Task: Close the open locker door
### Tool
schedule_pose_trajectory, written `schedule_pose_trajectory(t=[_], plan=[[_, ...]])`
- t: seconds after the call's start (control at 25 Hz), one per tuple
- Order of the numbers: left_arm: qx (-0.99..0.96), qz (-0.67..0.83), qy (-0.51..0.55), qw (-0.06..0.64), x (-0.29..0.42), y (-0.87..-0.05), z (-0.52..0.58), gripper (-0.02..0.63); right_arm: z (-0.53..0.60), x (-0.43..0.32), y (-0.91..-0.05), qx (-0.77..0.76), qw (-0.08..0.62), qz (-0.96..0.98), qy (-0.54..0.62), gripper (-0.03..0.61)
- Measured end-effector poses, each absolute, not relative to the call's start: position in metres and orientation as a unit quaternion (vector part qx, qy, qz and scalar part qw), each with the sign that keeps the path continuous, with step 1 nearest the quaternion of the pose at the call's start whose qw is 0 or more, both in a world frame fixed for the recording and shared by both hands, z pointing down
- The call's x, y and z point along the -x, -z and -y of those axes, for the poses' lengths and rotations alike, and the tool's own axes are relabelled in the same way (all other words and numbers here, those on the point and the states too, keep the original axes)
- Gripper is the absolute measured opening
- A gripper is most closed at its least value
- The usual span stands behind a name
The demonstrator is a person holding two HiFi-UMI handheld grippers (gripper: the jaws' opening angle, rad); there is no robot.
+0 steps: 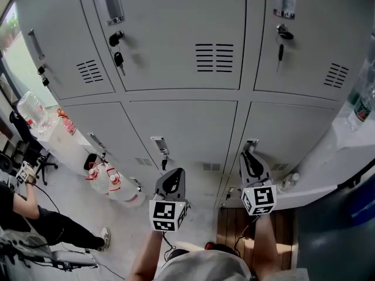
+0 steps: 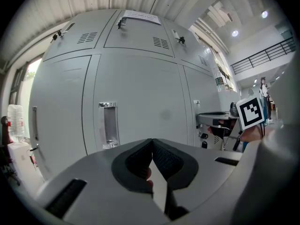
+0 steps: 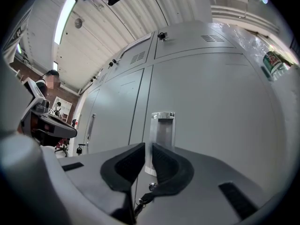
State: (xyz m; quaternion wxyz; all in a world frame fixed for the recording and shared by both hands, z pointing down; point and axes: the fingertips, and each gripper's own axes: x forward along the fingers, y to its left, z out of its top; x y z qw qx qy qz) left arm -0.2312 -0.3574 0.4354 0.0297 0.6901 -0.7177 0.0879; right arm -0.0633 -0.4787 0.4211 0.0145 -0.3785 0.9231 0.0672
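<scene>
- six locker doors (image 1: 181,127) are seen, all shut; contents are hidden.
- two keys (image 1: 119,60) are hung from upper locks.
- left gripper (image 2: 152,143) is clenched, empty.
- right gripper (image 3: 147,146) is parted slightly, nothing grasped, before the lower right door (image 1: 293,127) handle (image 3: 162,125).

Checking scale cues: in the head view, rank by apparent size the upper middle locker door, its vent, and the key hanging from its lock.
1. upper middle locker door
2. vent
3. hanging key

Left gripper (image 1: 173,175): left of right gripper (image 1: 251,154).
Lockers (image 1: 181,127): ahead of both.
Handle (image 3: 162,125): just beyond right gripper.
Bottles (image 1: 114,185): floor, far left.
</scene>
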Motion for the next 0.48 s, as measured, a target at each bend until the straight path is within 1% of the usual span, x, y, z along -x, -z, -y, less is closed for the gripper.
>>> schedule_pose_trajectory(t=[0.48], plan=[[-0.696,0.713,-0.087,0.026,0.2263,-0.4328,0.3561,0.021,0.4731,0.0560,-0.4153,0.383,0.015,-0.921,-0.063,0.054]])
